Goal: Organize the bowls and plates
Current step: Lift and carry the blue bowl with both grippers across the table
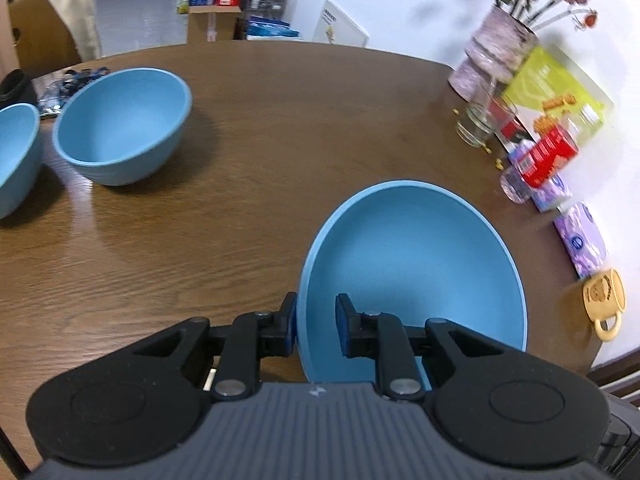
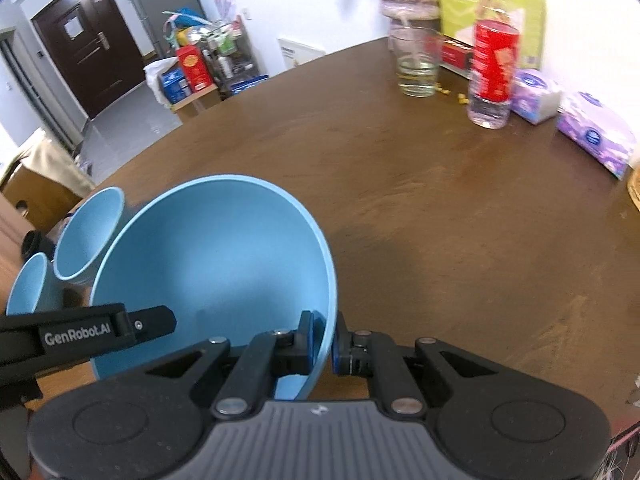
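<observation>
**Bowls crowd the brown table**

Clutter lines the far edge: glass (image 2: 416,64), red-labelled bottle (image 2: 491,72), tissue packs (image 2: 596,136), yellow mug (image 1: 604,300). Two matte blue bowls (image 1: 120,124) sit apart on wood-grain table (image 1: 280,140). My left gripper (image 1: 316,328) and right gripper (image 2: 323,340) each clamp the rim of one smooth blue bowl (image 2: 216,256).

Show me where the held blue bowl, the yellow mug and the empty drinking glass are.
held blue bowl (image 1: 412,272): left wrist view, inner wall.
yellow mug (image 1: 602,294): left wrist view, printed side.
drinking glass (image 2: 416,64): right wrist view, clear side wall.
</observation>
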`<action>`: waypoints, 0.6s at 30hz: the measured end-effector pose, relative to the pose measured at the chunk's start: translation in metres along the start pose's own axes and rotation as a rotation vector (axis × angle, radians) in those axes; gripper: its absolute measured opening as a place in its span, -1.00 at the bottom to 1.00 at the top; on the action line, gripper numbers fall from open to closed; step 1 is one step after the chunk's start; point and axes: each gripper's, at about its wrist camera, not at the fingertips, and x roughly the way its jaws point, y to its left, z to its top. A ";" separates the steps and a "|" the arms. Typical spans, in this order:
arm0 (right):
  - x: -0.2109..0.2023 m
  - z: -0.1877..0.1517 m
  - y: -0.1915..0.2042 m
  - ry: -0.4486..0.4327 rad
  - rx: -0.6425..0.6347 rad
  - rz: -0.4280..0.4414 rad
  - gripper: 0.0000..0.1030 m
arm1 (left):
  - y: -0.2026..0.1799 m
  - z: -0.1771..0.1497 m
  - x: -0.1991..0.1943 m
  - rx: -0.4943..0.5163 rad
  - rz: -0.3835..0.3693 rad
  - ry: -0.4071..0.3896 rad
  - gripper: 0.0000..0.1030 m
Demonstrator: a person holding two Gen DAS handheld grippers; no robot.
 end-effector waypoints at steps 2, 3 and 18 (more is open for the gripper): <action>0.001 0.000 -0.013 0.000 0.016 -0.010 -0.84 | -0.009 -0.003 0.005 0.007 -0.009 0.009 -0.61; 0.001 0.000 -0.018 0.002 0.024 -0.015 -0.84 | -0.013 -0.004 0.007 0.010 -0.012 0.014 -0.61; 0.015 -0.011 -0.081 0.037 0.106 -0.067 -0.84 | -0.063 -0.028 0.047 0.059 -0.038 0.084 -0.61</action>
